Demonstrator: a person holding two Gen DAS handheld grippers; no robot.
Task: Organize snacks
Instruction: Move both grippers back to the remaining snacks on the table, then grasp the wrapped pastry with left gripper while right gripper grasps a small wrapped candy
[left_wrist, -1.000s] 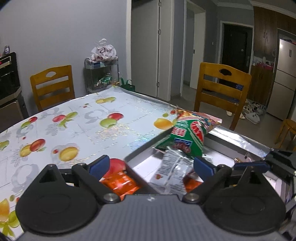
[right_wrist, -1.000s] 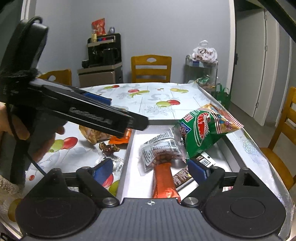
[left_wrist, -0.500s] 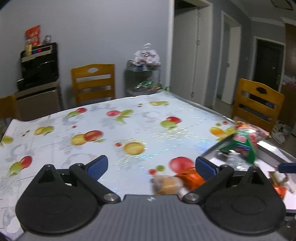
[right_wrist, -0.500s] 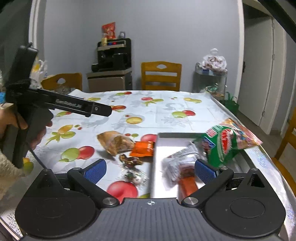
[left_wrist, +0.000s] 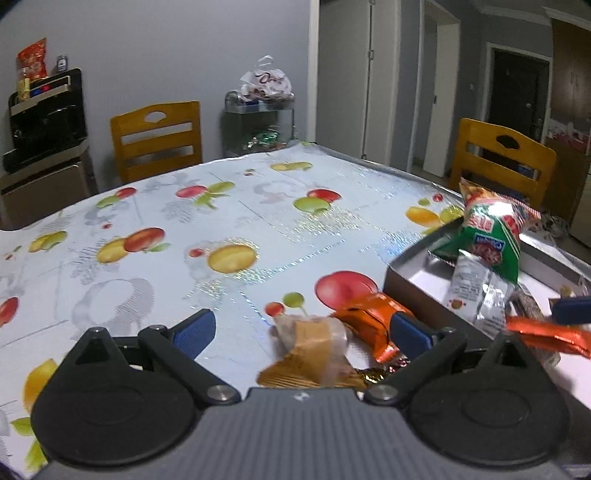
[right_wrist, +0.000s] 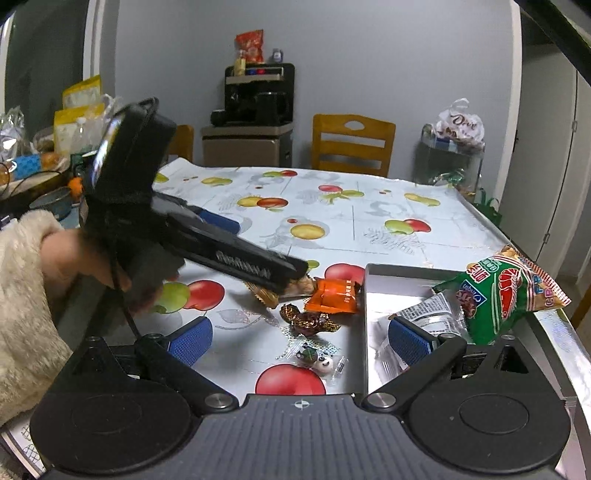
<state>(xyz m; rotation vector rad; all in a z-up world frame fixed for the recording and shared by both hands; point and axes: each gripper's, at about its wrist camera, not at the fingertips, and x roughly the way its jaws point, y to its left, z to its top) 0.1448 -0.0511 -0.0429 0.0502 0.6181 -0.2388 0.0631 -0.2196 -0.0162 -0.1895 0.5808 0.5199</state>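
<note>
My left gripper (left_wrist: 301, 332) is open and low over the fruit-print tablecloth. A clear-wrapped brown pastry (left_wrist: 314, 343) lies between its pads, untouched, and an orange packet (left_wrist: 373, 321) sits against the right pad. In the right wrist view its near finger (right_wrist: 258, 264) reaches over the pastry (right_wrist: 271, 295). My right gripper (right_wrist: 299, 339) stands wide open and empty above a dark foil candy (right_wrist: 308, 321) and a small panda candy (right_wrist: 317, 360). The grey tray (right_wrist: 366, 295) to the right holds a green bag (right_wrist: 506, 295), a white sachet (right_wrist: 432, 314) and an orange stick (left_wrist: 546, 332).
A fluffy sleeve (right_wrist: 26, 295) and hand hold the left gripper. Wooden chairs (left_wrist: 157, 140) stand at the far side and at the right (left_wrist: 506, 158). A wire cart with a bag (left_wrist: 264, 110) and a black appliance (right_wrist: 258, 96) stand beyond. The table's edge runs just right of the tray.
My left gripper swung left off the tray and sank to the pastry on the cloth. My right gripper drew back left from the tray to the loose candies, its jaws slightly wider.
</note>
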